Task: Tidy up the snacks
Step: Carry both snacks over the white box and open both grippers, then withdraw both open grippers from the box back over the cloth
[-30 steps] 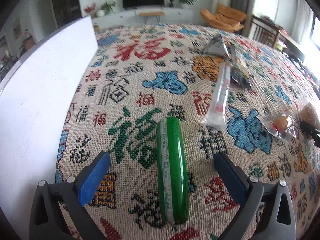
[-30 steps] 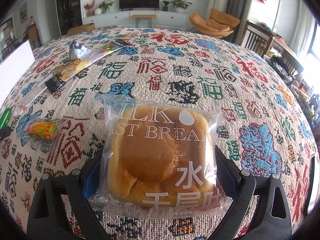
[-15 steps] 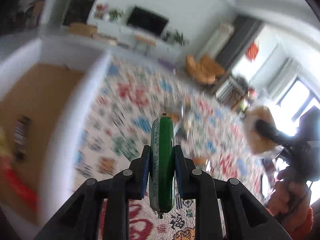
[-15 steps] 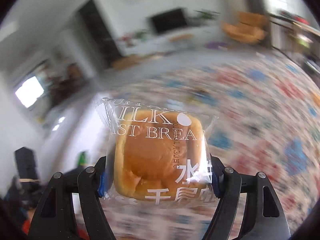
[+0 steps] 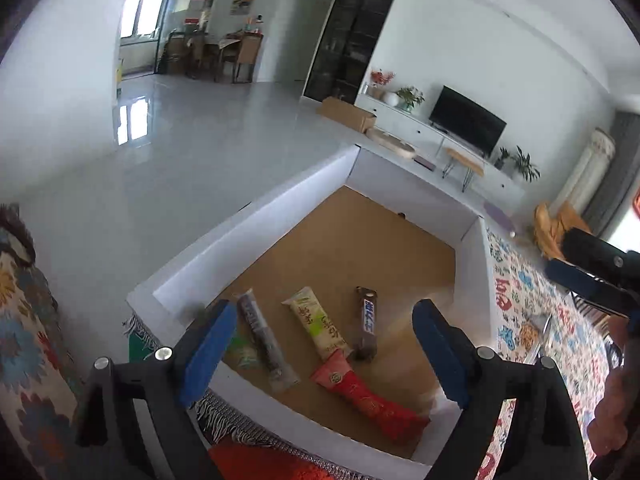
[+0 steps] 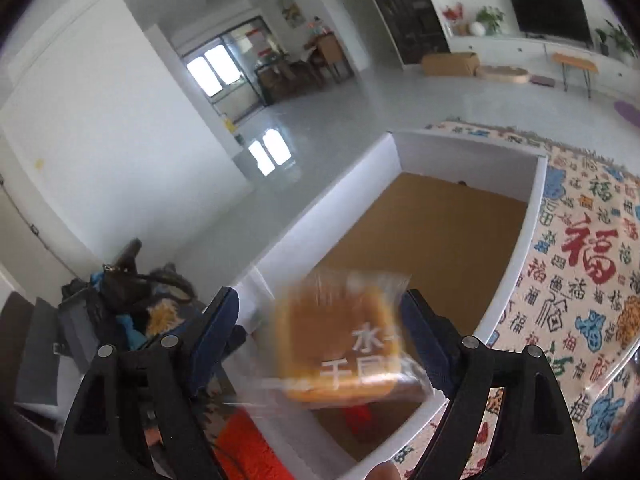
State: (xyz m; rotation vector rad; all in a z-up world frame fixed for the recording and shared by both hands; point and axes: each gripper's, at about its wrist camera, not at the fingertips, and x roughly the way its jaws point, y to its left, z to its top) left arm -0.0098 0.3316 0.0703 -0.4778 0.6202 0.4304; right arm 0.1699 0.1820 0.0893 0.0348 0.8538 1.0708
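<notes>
The bread packet point(image 6: 340, 344), blurred (apparently dropping), sits between the right gripper point(image 6: 320, 336)'s spread fingers, directly above the white box point(image 6: 532, 216). The left gripper point(image 5: 320, 344) hangs open and empty over the snack bars point(image 5: 318, 330) inside.
</notes>
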